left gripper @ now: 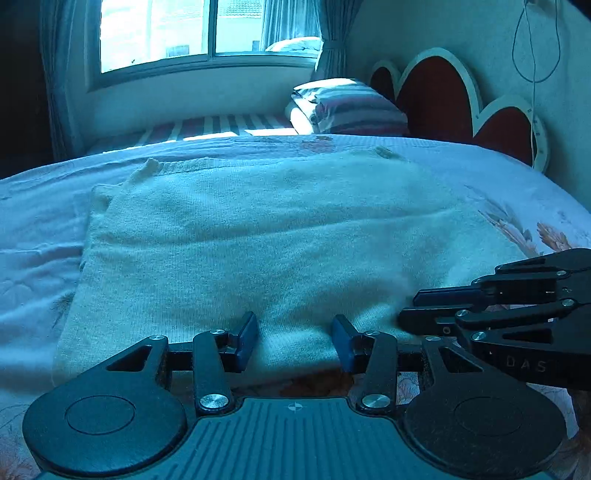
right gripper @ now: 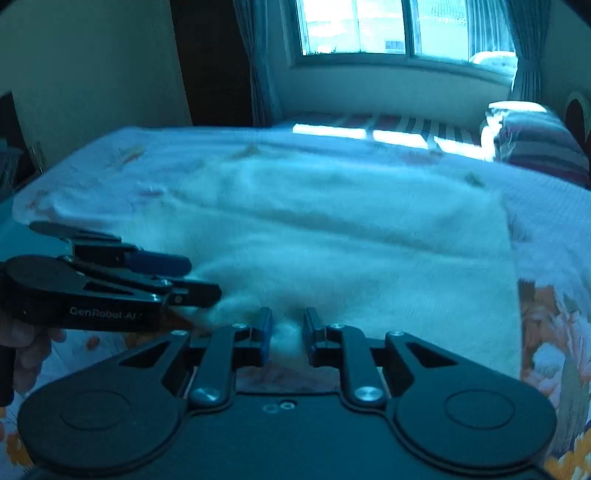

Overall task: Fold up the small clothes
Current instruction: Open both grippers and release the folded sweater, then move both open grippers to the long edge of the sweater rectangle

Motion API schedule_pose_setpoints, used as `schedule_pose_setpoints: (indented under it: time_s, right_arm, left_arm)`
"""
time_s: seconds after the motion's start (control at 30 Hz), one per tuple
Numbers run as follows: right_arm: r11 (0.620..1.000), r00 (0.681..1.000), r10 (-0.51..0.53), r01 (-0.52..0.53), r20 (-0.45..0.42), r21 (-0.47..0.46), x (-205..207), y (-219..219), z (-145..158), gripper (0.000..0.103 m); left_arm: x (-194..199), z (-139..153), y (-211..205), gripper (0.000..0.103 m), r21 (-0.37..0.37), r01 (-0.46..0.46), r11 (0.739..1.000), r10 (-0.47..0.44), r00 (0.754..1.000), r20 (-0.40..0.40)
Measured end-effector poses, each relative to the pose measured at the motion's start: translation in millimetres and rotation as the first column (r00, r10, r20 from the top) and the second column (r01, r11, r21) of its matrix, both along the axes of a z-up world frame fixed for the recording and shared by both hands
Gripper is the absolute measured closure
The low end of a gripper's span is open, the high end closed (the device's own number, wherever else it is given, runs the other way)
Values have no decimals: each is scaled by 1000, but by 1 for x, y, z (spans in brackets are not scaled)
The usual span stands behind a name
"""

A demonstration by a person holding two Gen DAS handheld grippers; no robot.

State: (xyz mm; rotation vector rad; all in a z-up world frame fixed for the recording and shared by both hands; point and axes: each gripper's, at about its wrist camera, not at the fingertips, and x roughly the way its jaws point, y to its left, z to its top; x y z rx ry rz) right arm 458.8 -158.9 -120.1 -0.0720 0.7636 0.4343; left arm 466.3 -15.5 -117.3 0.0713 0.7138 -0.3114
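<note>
A white knit garment [left gripper: 258,236] lies spread flat on the bed; it also shows in the right wrist view [right gripper: 351,251]. My left gripper [left gripper: 295,338] is open, its blue-padded fingers over the garment's near edge, holding nothing. My right gripper [right gripper: 286,338] is open with a narrower gap, with a bit of the garment's near edge between the fingers. Each gripper shows in the other's view: the right one at the right [left gripper: 417,308], the left one at the left [right gripper: 192,277], close beside each other at the near hem.
The bed has a floral sheet [left gripper: 535,229]. Folded striped bedding [left gripper: 351,107] lies at the far side by a red scalloped headboard [left gripper: 443,88]. A window [left gripper: 207,29] with curtains is beyond. A cable [left gripper: 533,74] hangs on the right wall.
</note>
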Motion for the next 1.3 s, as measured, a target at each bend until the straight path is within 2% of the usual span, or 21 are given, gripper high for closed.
schedule_pose_setpoints:
  time_s: [0.1,0.13,0.23,0.3,0.33,0.37,0.43,0.53,0.6,0.67,0.73,0.8,0.83,0.9,1.0,1.07,1.13,1.17,1.23,1.27,1.3]
  right_arm:
    - [1000,1000,-22,22,-6,13,-2,0,14,83]
    - [999,999,-20,19,28,27,-5,-1,23,82]
    - [999,996,-12,8,85,40,-7,9,36,78]
    - [1000,999,14,-14,49,6,-3,26,20,79]
    - [999,1000,24,-24,-5,-41,1,33,5,79]
    - [998,999,23,-21,31,-62,-7,36,1,79]
    - [997,1000,11,-10,23,-71,-8,36,9,82]
    - [1000,994,-18,21,112,-20,-15,32,26,80]
    - [995,999,-41,42,11,-85,-1,37,8,81]
    - [996,999,-36,37,18,-85,-2,33,3,82]
    - [996,998,-56,58,30,-71,-8,27,19,81]
    - [995,991,-75,81,107,-56,-21,17,30,79]
    - [992,989,-94,103,110,-70,-21,13,28,79]
    - [983,991,-135,135,11,-123,-11,4,5,79]
    - [984,986,-162,165,46,-69,-19,-11,19,82]
    - [978,975,-192,200,111,-59,-28,-22,28,80]
    - [957,968,-247,252,50,-141,-21,-33,14,79]
    - [956,966,-254,257,35,-139,-18,-42,4,79]
    - [956,964,-266,264,5,-127,-15,-45,12,80]
    - [954,961,-275,276,30,-114,-17,-45,21,78]
    - [954,958,-277,283,72,-97,-20,-46,27,78]
  left_arm:
    - [-11,18,15,58,-40,-53,998,55,996,68]
    - [-12,21,19,58,-31,-80,996,82,993,84]
    - [-3,5,27,58,-16,-109,994,110,994,17]
    - [-5,-7,33,58,-27,-102,994,103,994,31]
    - [-7,-2,35,58,-34,-106,994,107,994,21]
    - [-9,4,36,58,-31,-113,993,114,993,25]
    - [-16,15,34,58,-61,-105,993,109,992,68]
    - [-6,3,15,57,-58,-71,996,72,997,14]
    - [-5,-8,0,53,11,-69,998,69,997,41]
    - [-6,4,0,53,-23,-85,996,86,996,18]
    - [-12,12,1,53,-60,-70,996,73,996,53]
    - [-6,-1,-9,51,14,-45,999,45,999,-15]
    - [-10,-5,-11,48,30,-35,999,34,999,25]
    - [-12,3,-11,48,25,-50,998,49,999,20]
    - [-22,13,3,48,0,-102,995,101,992,74]
    - [-18,-1,18,48,29,-154,988,153,988,21]
    - [-21,-3,36,48,-21,-149,989,149,988,29]
    - [-24,4,44,48,-26,-170,985,171,985,36]
    - [-34,14,63,48,-41,-236,971,239,965,104]
    - [-33,13,72,48,-38,-256,966,258,962,94]
    - [-24,4,82,48,-16,-274,962,274,961,20]
